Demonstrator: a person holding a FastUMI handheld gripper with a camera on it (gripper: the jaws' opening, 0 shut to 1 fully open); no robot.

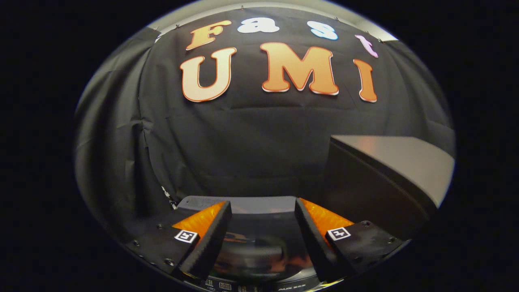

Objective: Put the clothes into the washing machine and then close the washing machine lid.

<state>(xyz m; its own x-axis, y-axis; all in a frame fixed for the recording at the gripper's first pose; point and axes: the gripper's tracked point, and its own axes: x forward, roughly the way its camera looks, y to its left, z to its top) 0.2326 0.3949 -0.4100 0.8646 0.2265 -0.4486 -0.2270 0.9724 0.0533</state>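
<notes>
The washing machine lid (259, 243) is seen at 6 o'clock, under and between the spread fingers of the gripper (262, 219), nothing being held. A box-like unit (389, 174) is placed at 3 o'clock, right of the machine, before the cloth wall (251, 138).

My one camera riding on my gripper (262, 227), looking forward along its spread fingers, hung close above the washing machine's glossy closed lid (259, 243), facing level toward the booth's black cloth wall (251, 142) beyond the machine, a dark box (385, 174) right of it
</notes>
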